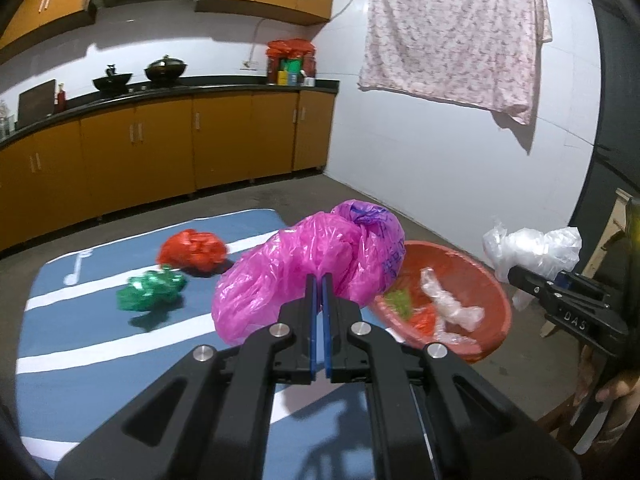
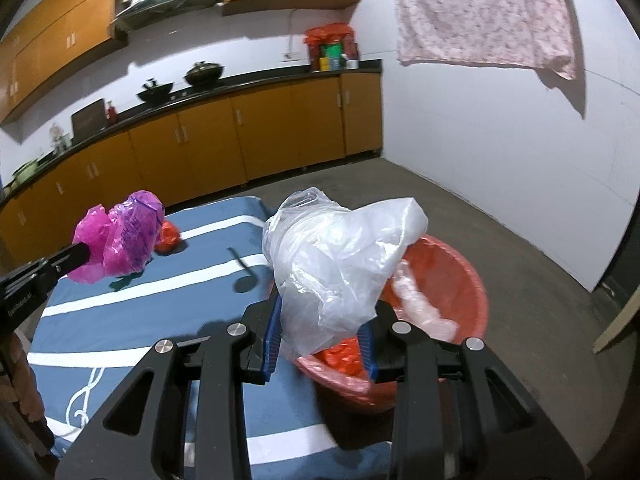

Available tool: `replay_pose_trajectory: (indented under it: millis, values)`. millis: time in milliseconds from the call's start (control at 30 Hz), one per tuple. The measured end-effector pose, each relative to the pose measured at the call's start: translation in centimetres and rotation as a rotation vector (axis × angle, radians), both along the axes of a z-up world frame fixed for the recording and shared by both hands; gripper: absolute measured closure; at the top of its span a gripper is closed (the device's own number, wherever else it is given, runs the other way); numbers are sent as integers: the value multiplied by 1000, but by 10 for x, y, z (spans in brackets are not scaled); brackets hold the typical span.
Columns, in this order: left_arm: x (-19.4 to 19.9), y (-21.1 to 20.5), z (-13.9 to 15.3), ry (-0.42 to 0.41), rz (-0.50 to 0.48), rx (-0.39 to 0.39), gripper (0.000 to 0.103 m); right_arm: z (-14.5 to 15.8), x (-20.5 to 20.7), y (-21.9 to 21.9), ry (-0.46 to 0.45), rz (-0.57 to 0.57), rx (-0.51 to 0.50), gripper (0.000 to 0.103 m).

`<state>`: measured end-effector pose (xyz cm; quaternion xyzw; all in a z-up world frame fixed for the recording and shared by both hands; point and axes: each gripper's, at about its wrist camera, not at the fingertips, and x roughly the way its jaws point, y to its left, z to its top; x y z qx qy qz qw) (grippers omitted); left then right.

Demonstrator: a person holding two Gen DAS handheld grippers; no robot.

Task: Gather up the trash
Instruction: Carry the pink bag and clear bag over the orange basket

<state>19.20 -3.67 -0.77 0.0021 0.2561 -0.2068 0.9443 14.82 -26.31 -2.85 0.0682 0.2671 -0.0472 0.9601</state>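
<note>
My left gripper (image 1: 319, 280) is shut on a crumpled pink plastic bag (image 1: 304, 268), held above the blue striped mat (image 1: 100, 344). My right gripper (image 2: 322, 312) is shut on a bunched clear plastic bag (image 2: 340, 256), held over the near rim of the red basin (image 2: 460, 268). From the left wrist view the right gripper (image 1: 516, 276) with the clear bag (image 1: 532, 252) hangs to the right of the basin (image 1: 492, 300). The basin holds clear, red and green scraps. A red bag (image 1: 192, 250) and a green bag (image 1: 150, 286) lie on the mat.
Orange kitchen cabinets (image 1: 160, 148) with a dark counter line the far wall, with woks and jars on top. A floral cloth (image 1: 452, 28) hangs on the white wall. Bare grey floor (image 2: 520, 248) lies beyond the basin. A wooden frame (image 1: 608, 232) stands at the right edge.
</note>
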Motion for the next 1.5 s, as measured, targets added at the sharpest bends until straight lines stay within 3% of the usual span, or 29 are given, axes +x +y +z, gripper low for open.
replay_pose_trajectory:
  millis: [433,567,600,667,733,933,1167,1500]
  values:
    - [20,-67,-15,32,-100,-22,101,-11,5,-33,8,-97,20,70]
    - [32,-82,-30,35,-96,-4,101,-21,18,-42,15,-137,103,71]
    - [36,-82,-35,62,-94,-13,101,-24,19,-42,15,-126,134,72]
    - [40,-73,-39,79,-83,-34,101,-27,19,-32,14,-114,82,71]
    - [39,-68,-43,75,-86,0,101,-30,20,-26,27,-98,36,72]
    - [37,-46,-51,101,-79,7,101,-33,17,-34,29,-111,78,72]
    - [38,-47,-32,77,-102,-21,101,-28,21,-38,18,-125,77,72]
    - [49,-110,2,15,-189,-73,101,-19,28,-57,-2,-150,73,72]
